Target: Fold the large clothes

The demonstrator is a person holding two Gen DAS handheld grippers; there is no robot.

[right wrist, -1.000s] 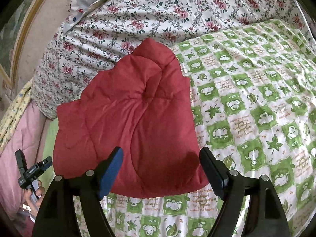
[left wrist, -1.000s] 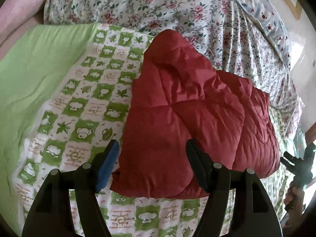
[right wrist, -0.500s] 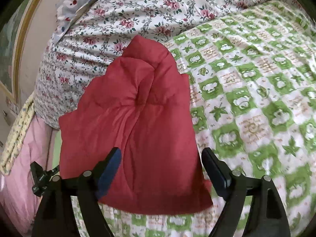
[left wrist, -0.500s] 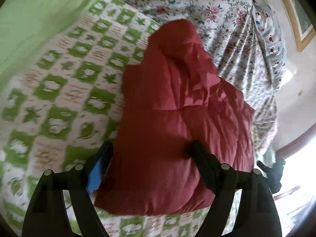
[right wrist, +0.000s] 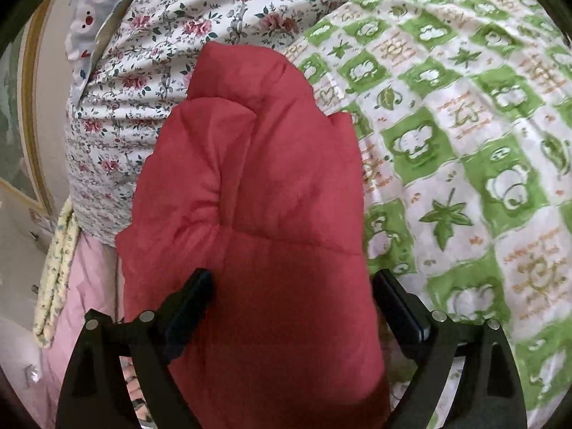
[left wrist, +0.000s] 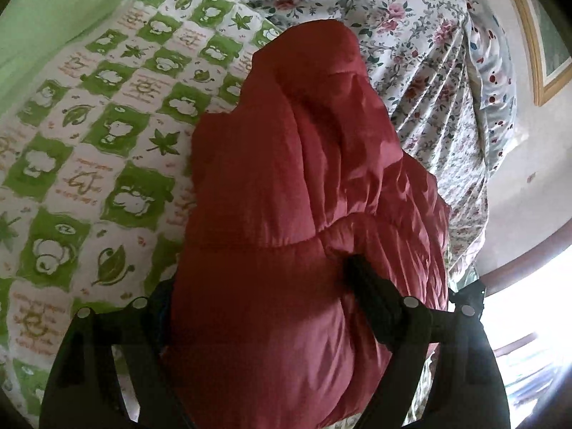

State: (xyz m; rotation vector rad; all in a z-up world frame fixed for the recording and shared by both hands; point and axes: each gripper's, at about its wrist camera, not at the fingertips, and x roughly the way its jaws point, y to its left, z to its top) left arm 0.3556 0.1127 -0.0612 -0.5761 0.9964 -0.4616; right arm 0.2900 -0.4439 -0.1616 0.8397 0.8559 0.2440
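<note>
A folded red padded jacket [left wrist: 293,164] lies on the green-and-white checked bedspread [left wrist: 107,132]. My left gripper [left wrist: 261,275] straddles its near end with the jaws wide. The right-hand finger [left wrist: 361,286] dents the puffy fabric, and the other finger is mostly hidden under the jacket's edge. In the right wrist view the same jacket [right wrist: 257,164] fills the gap of my right gripper [right wrist: 293,275]. Its jaws are opening, with one finger [right wrist: 193,296] on the fabric and the other beside the jacket's right edge.
A bulky floral quilt [left wrist: 411,53] is heaped behind the jacket, also in the right wrist view [right wrist: 178,35]. Plain green sheet [left wrist: 53,10] lies far left. Pink bedding [right wrist: 89,286] and a framed picture [left wrist: 547,35] mark the bed's side and the wall.
Both grippers have come forward and down onto the red jacket with wider jaws. The jacket's near end, earlier just ahead of the fingertips, now sits between the fingers in both views.
</note>
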